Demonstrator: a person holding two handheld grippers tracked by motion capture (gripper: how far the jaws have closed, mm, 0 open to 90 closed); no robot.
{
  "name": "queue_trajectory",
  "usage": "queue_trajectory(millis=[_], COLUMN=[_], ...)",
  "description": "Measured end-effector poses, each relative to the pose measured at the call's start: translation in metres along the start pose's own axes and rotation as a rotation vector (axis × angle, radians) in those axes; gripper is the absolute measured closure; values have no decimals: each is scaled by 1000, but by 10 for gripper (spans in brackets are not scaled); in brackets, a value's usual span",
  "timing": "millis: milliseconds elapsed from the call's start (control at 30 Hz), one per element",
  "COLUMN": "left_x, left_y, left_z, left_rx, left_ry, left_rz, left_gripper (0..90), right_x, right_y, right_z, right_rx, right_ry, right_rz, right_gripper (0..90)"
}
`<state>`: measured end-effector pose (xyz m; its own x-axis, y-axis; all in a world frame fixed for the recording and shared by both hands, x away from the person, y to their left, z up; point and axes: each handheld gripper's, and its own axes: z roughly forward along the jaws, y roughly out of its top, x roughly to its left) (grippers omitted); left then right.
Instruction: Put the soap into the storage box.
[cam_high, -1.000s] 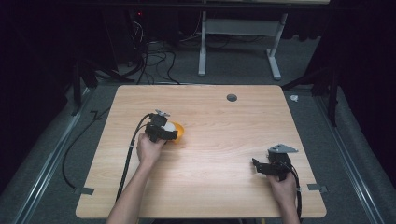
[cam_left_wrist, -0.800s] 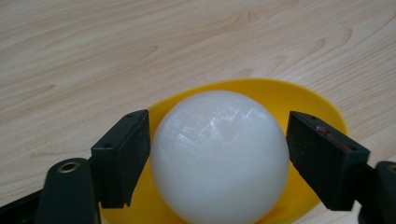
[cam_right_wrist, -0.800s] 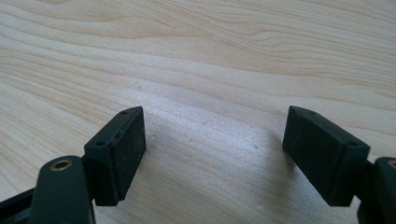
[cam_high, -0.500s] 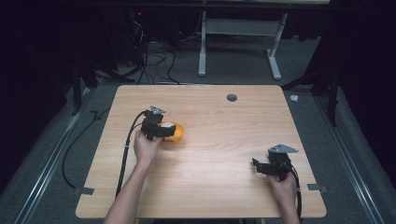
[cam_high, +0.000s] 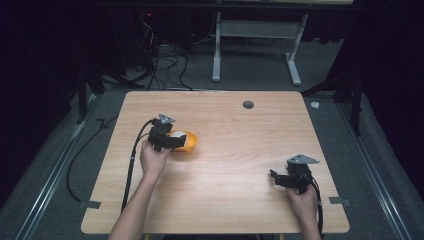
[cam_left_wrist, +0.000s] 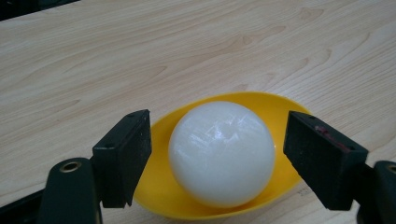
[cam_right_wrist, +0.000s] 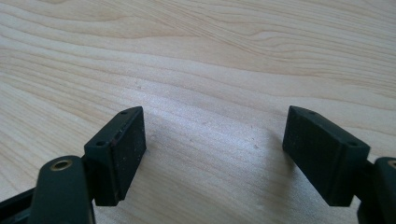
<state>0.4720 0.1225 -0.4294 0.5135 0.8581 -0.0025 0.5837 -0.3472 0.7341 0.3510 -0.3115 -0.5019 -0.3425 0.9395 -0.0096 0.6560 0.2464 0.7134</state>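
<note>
I've moved the left hand-held gripper (cam_left_wrist: 217, 163) up to the white ball (cam_left_wrist: 221, 154) in the yellow bowl (cam_left_wrist: 280, 109); jaws open, straddling it, ready to grasp. Right hand-held gripper (cam_right_wrist: 215, 156) idle, open.

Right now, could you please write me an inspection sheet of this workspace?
Surface: wooden table, light grain, round dark hole near far edge.
Job's things: white ball resting in yellow bowl.
Clutter: nothing seen on the table.
Grippers: left gripper open, jaws either side of the ball, not touching; right gripper open above bare wood.
Cables: black cable trails from left gripper off the near edge.
Surroundings: dark room, grey floor, loose wires, white stand behind.
</note>
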Motion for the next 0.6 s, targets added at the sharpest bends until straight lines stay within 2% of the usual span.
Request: queue_trajectory(millis=[67,600], left_x=[1,7], left_y=[-1,-7], left_z=[-3,-19], left_rx=[-10,-45], left_ry=[-10,-13], left_rz=[-11,-28], left_gripper=[245,245], right_x=[0,0], right_y=[0,0], right_z=[0,0], right_rx=[0,-1], right_ry=[0,0], right_rz=[0,-4], right_gripper=[222,222])
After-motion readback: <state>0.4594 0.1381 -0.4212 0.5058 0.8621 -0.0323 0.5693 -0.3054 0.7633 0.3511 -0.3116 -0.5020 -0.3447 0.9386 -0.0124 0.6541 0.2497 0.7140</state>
